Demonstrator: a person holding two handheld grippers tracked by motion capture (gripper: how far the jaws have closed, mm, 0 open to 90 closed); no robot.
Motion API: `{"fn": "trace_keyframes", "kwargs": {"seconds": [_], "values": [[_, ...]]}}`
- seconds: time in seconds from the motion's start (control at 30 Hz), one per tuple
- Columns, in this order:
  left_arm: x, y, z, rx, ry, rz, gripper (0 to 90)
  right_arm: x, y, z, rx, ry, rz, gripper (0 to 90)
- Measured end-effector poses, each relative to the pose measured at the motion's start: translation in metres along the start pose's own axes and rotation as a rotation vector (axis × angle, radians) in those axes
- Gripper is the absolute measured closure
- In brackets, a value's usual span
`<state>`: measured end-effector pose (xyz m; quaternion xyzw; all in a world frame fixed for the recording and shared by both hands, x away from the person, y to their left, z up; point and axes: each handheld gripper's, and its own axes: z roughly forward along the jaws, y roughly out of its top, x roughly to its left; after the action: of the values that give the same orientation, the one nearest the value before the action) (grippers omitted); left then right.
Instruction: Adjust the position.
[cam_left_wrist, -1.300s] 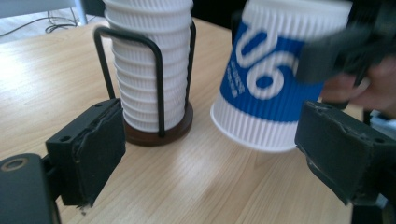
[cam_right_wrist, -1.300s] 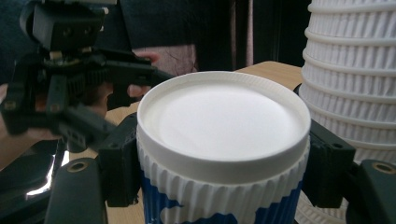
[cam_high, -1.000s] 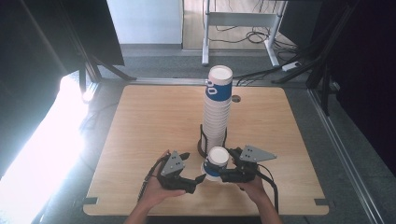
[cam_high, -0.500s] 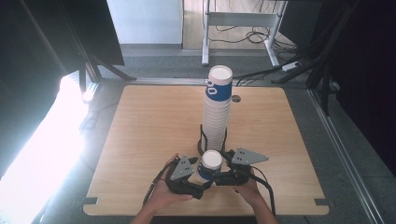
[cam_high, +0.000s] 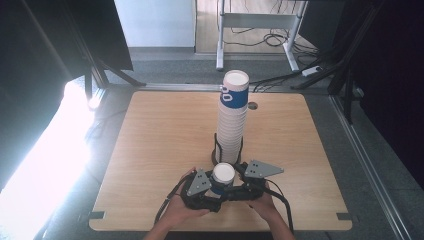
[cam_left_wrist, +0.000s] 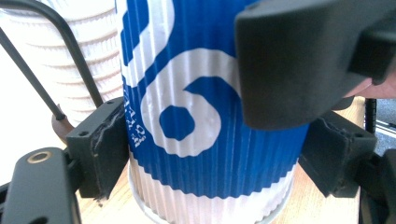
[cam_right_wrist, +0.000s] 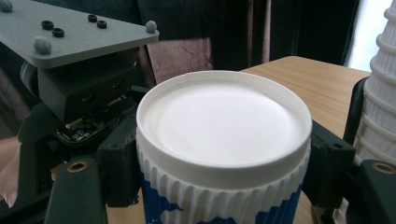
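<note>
The cup (cam_high: 223, 176) stands at the table's (cam_high: 150, 150) near edge, just before the tall stack (cam_high: 231, 120). The right gripper (cam_high: 235, 186) clenches its upper body; the left gripper (cam_high: 214, 189), jaws just closing, clamps lower down, apparently steadying it for separation.

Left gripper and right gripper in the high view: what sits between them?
A single blue-and-white paper cup between the left gripper and right gripper, with both grippers' jaws closed on it.

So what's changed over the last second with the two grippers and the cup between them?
The left gripper moved in and its jaws have just been closing onto the blue-and-white ribbed paper cup. The right gripper stayed clamped on it; the tall cup stack is unchanged.
</note>
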<state>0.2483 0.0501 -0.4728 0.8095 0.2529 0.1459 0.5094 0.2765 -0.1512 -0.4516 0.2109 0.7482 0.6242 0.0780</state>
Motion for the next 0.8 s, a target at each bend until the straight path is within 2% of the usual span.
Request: {"fn": "trace_keyframes", "kwargs": {"seconds": [0.3,0.47,0.6,0.8], "values": [[-0.0004,-0.0009,-0.0001,0.003,0.000,0.023,20.3,-0.0011,0.0006,-0.0006,0.017,0.006,0.006,26.9],[0.0001,-0.0003,-0.0014,0.018,0.003,0.053,20.7,-0.0023,-0.0002,-0.0010,0.023,0.013,0.018,26.3],[0.0013,0.0000,-0.0022,0.031,-0.003,0.059,20.7,-0.0021,-0.0003,-0.0011,0.025,0.019,0.029,24.4],[0.0035,-0.0005,-0.0030,0.049,0.019,0.078,20.7,-0.0046,0.0006,-0.0042,0.021,0.023,0.046,20.4]]}}
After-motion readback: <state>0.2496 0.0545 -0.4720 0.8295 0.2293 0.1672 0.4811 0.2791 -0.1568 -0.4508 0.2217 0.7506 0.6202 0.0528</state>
